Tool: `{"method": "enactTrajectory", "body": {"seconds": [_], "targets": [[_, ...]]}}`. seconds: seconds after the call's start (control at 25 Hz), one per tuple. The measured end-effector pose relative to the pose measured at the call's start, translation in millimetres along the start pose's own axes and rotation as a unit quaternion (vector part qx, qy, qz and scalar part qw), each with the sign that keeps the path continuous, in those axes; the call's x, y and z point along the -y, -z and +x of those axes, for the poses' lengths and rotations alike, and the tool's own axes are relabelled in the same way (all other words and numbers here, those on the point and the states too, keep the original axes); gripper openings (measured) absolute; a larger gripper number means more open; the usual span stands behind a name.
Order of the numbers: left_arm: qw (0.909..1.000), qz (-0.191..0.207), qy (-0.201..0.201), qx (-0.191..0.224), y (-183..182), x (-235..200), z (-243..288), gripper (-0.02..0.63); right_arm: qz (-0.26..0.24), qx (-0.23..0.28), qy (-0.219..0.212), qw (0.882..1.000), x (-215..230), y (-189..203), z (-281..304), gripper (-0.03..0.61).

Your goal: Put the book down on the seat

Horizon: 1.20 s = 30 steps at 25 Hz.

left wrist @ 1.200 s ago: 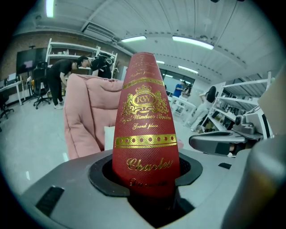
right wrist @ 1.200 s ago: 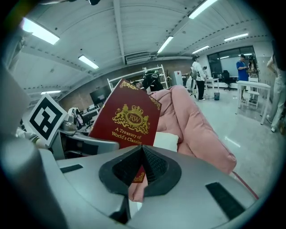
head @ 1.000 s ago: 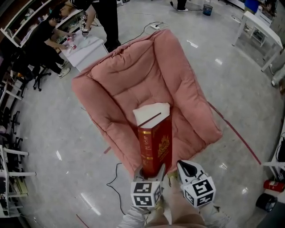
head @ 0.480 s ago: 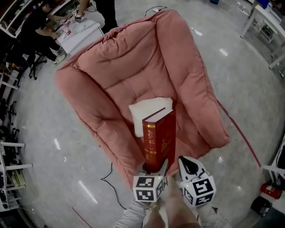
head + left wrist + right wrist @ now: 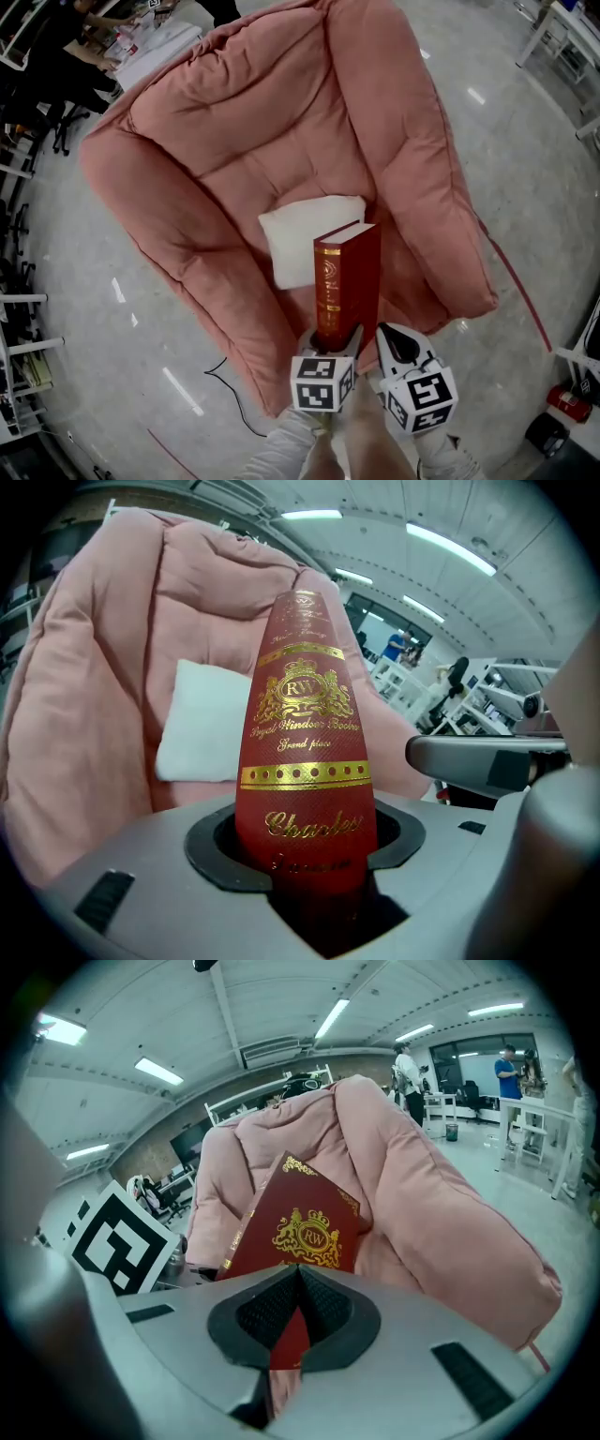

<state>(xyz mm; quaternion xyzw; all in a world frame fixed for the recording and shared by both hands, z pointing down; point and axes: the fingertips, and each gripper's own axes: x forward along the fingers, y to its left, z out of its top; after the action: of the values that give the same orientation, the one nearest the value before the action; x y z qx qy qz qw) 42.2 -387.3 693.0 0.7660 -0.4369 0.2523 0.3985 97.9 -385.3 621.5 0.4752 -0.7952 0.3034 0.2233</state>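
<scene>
The left gripper [image 5: 335, 342] has its jaws spread wide and clamped on the lower end of the red book [image 5: 347, 281], gilt spine facing its camera. It holds the book upright over the front of the pink padded chair's [image 5: 234, 141] seat, and from where I stand I can't tell whether it touches the cushion. The only thing lying in the hollow of that seat is a white pillow [image 5: 295, 234], just behind the book. The right gripper [image 5: 398, 349] sits close beside the left one with its pads pressed together on nothing.
</scene>
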Motion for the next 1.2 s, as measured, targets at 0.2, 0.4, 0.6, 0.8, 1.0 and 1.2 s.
{"method": "enactTrajectory", "body": {"seconds": [0.2,0.4,0.6,0.8,1.0,1.2], "targets": [[0.9993,-0.026,0.002,-0.025,18,-6,30,0.253,0.007,-0.01,-0.001,1.0,12,10,12,0.005],[0.9986,-0.028,0.011,-0.043,23,-9,55,0.255,0.012,-0.016,0.0,1.0,23,12,20,0.005],[0.9983,-0.022,0.004,-0.055,22,-14,69,0.264,0.015,-0.018,-0.001,1.0,26,16,21,0.006],[0.9976,-0.055,-0.01,-0.041,18,-20,66,0.327,0.018,-0.019,0.0,1.0,26,21,16,0.006],[0.9975,-0.05,-0.022,-0.044,20,-22,56,0.331,0.014,-0.016,-0.005,1.0,25,16,14,0.006],[0.9977,-0.042,-0.032,-0.044,20,-22,31,0.331,0.003,-0.015,-0.009,1.0,14,12,-2,0.006]]}}
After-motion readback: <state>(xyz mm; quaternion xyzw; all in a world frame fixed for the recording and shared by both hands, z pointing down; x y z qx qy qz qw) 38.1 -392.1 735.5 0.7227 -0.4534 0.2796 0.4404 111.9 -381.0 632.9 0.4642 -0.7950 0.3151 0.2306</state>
